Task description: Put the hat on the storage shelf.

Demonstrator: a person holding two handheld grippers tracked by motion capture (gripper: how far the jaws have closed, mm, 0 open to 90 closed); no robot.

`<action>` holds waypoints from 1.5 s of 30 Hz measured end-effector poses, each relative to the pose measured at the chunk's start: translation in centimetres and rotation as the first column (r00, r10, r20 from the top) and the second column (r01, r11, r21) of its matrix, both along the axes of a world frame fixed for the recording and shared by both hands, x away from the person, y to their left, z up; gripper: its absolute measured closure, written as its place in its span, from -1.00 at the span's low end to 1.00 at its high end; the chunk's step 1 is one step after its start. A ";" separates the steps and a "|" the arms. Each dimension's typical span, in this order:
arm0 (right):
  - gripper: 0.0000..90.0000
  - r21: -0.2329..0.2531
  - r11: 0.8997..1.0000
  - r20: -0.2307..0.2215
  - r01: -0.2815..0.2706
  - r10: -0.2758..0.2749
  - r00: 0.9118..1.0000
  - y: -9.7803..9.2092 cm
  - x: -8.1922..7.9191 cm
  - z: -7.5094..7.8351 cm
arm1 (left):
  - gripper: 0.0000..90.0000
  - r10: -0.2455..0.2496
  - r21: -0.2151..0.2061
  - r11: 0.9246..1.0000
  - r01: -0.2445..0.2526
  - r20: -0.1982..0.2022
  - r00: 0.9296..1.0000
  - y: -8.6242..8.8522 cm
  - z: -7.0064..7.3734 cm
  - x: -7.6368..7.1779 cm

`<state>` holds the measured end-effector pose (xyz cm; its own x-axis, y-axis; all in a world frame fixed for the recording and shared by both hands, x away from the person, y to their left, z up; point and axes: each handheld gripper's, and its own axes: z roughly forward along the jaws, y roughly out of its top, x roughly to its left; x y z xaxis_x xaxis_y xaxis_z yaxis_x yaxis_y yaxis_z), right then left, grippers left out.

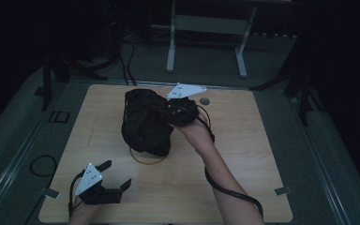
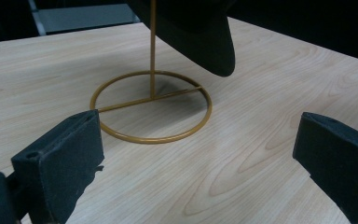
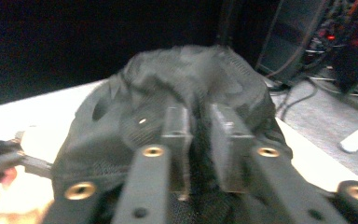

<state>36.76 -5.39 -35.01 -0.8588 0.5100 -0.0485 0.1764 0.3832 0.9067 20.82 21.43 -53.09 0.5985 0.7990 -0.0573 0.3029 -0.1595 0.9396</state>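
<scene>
Between the right gripper's (image 3: 198,135) narrow jaws sat soft, limp black hat (image 1: 145,122) fabric; the left gripper's (image 1: 115,176) jaws gaped wide.

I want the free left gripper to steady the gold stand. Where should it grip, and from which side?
Probably the thin upright rod, low down beneath the black hat, coming in level from the person's side with the open left gripper. The flat ring base lies flush on the table, leaving little to pinch.
</scene>
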 end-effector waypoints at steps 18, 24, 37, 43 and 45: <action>-0.24 0.030 1.000 -0.014 0.003 -0.002 1.000 -1.2 -0.3 0.5 | -0.95 0.001 -0.023 1.000 -0.001 0.003 1.000 -0.1 0.0 0.0; -0.53 0.052 0.999 -0.039 -0.011 0.013 0.999 -2.4 -0.5 0.3 | -0.95 -0.004 -0.029 1.000 0.004 0.004 1.000 -0.2 0.0 0.0; -0.70 0.048 0.999 -0.011 0.023 -0.022 1.000 -5.6 -0.6 -1.4 | -0.95 -0.011 -0.026 1.000 0.011 0.001 1.000 -0.5 -0.1 0.0; -0.70 0.024 0.999 -0.001 0.046 -0.046 0.999 -6.9 -0.8 -2.4 | -0.95 -0.012 -0.025 1.000 0.012 0.000 1.000 -0.5 -0.2 0.0; -0.70 0.019 0.998 0.003 0.053 -0.053 0.999 -7.2 -0.9 -2.8 | -0.95 -0.012 -0.027 1.000 0.012 0.000 1.000 -0.5 -0.3 0.0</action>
<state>35.83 -12.62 -37.78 -0.8305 0.5554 -0.0414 0.1926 0.3562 0.9143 20.80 20.92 -53.34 0.6081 0.7900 -0.0783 0.3009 -0.1381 0.9436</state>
